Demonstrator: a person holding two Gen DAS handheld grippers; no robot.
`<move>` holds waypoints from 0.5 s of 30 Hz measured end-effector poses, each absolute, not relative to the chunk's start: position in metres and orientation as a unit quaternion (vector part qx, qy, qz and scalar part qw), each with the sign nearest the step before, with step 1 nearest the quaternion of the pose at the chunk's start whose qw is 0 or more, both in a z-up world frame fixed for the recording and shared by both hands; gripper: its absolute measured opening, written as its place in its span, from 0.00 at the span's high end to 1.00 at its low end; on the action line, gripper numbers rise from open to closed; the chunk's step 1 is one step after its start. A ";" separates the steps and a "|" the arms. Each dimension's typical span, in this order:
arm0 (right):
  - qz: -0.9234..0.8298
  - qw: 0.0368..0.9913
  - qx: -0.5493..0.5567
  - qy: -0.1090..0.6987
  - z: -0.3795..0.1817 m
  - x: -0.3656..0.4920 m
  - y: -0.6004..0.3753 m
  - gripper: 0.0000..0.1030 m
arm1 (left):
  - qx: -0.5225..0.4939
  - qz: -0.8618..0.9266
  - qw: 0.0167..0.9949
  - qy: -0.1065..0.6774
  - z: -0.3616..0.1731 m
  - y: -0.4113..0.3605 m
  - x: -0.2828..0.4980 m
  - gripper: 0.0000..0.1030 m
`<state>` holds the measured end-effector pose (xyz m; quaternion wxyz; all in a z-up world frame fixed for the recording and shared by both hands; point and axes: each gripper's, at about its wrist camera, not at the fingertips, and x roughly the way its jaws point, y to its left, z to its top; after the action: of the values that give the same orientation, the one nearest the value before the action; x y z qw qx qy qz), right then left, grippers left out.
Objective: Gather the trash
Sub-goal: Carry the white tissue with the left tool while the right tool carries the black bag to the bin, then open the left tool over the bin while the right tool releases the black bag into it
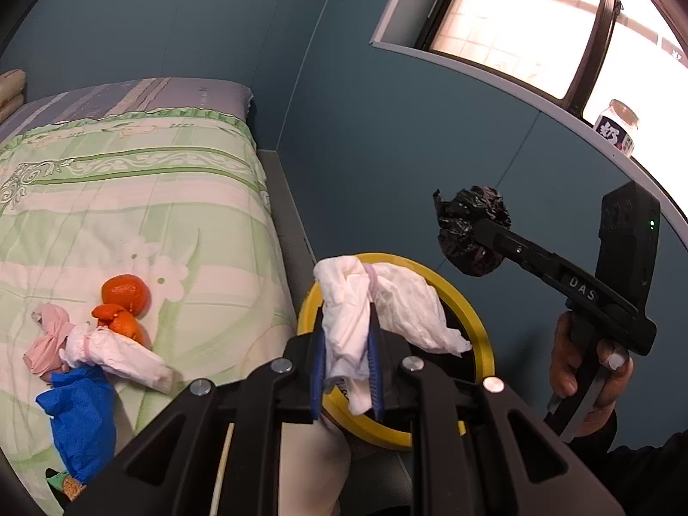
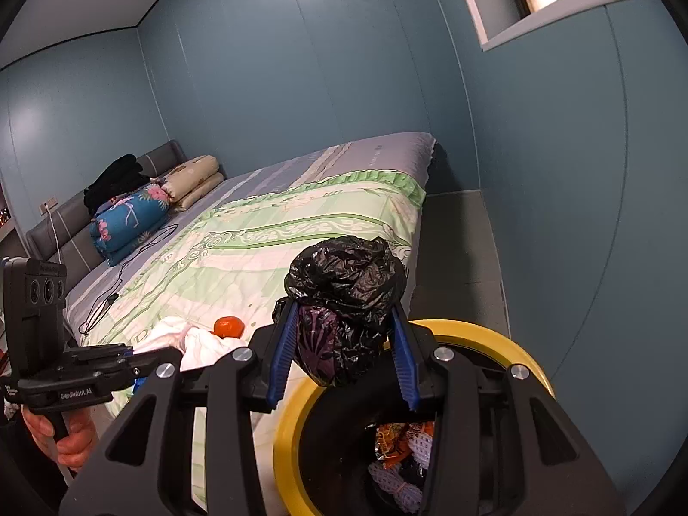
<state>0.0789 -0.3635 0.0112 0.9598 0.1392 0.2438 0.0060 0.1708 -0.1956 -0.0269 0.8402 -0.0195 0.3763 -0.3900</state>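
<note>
The blue fingers point(image 1: 319, 370) of my left gripper point(image 1: 347, 372) pinch a crumpled white tissue point(image 1: 357, 322), which hangs over the yellow rim of the trash bin point(image 1: 483, 335). The blue fingers point(image 2: 281, 357) of my right gripper point(image 2: 342, 354) clamp a wadded black plastic bag point(image 2: 346, 284), held above the same bin point(image 2: 292, 421); wrappers and scraps lie inside it. The bin stands on the floor just beside the bed point(image 1: 142, 198). More trash lies on the bed's green quilt near its edge: orange peels point(image 1: 124, 305), a pink wad point(image 1: 49, 339), a rolled white tissue point(image 1: 124, 357) and a blue wrapper point(image 1: 81, 421), all touching or nearly so. A jar point(image 1: 617, 127) stands on the window ledge.
</note>
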 end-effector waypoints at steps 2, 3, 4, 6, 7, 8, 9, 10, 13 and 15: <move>0.003 0.959 0.140 0.245 0.010 0.080 -0.364 0.62 | -0.015 -0.395 0.837 0.378 -0.028 -0.203 0.169 0.85; 0.001 0.959 0.142 0.245 0.010 0.080 -0.366 0.62 | -0.012 -0.397 0.836 0.379 -0.029 -0.207 0.168 0.85; 0.000 0.959 0.143 0.245 0.009 0.080 -0.368 0.62 | -0.008 -0.400 0.834 0.380 -0.030 -0.212 0.167 0.85; -0.004 0.958 0.146 0.245 0.007 0.079 -0.372 0.62 | -0.001 -0.405 0.830 0.383 -0.033 -0.220 0.166 0.85; -0.007 0.958 0.149 0.246 0.006 0.079 -0.374 0.62 | 0.003 -0.407 0.828 0.385 -0.035 -0.225 0.165 0.85; -0.008 0.957 0.151 0.247 0.006 0.079 -0.375 0.62 | 0.006 -0.409 0.826 0.388 -0.038 -0.230 0.164 0.85; -0.010 0.956 0.154 0.248 0.004 0.079 -0.377 0.62 | 0.008 -0.411 0.824 0.390 -0.040 -0.233 0.164 0.85; -0.012 0.956 0.156 0.249 0.003 0.080 -0.379 0.62 | 0.009 -0.414 0.821 0.393 -0.042 -0.237 0.164 0.85; -0.016 0.953 0.164 0.256 0.000 0.083 -0.382 0.62 | 0.015 -0.420 0.815 0.400 -0.051 -0.249 0.162 0.85; -0.018 0.950 0.167 0.261 -0.004 0.084 -0.383 0.62 | 0.016 -0.424 0.809 0.407 -0.058 -0.256 0.161 0.85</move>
<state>0.0843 -0.3833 -0.0041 0.9504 0.1674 0.2613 -0.0185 0.1609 -0.2563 -0.0577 0.8089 0.0161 0.4068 -0.4242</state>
